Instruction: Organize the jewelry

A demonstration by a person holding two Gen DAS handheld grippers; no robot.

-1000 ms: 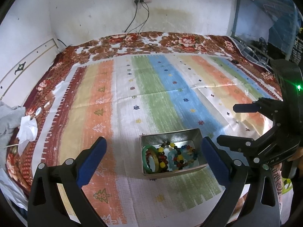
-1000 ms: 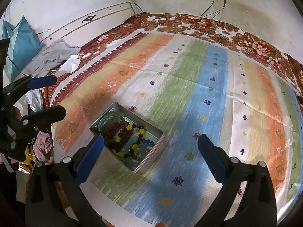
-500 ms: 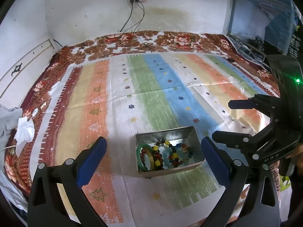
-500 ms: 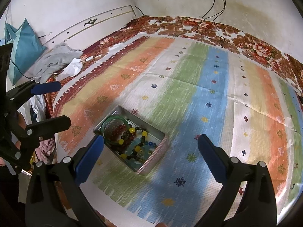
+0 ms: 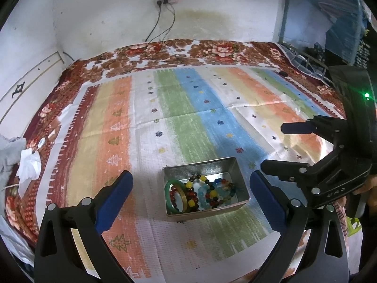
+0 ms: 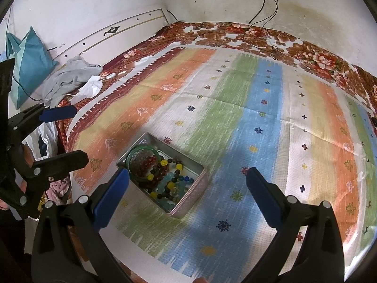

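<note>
Left tongs held low over the near edge of the bed, pointing forward and slightly down at the metal tin. Spread wide, blue pads on either side of the tin and well clear of it, gripping nothing, touching nothing. Seen from the right wrist view as a black frame to the left of the tin, pads apart there too.

Right tongs likewise low and angled forward, set to the right of the tin and tilted toward it. Spread wide as well, holding nothing; left pad overlapping the tin's near-left corner in that view, though contact cannot be told. In the left wrist view, seen from the side just right of the tin, both fingers apart, a green light lit on the body behind.

Tin resting on the striped mat spread over the floral bedcover, lid off, near the front edge of the mat. Inside the tin: a green bangle at the left end, a gold band leaning beside it, dark red beads, and tangled strands of yellow, black and blue beads filling the rest.

Far left of the tin, crumpled white tissue and grey cloth at the bed's edge.
</note>
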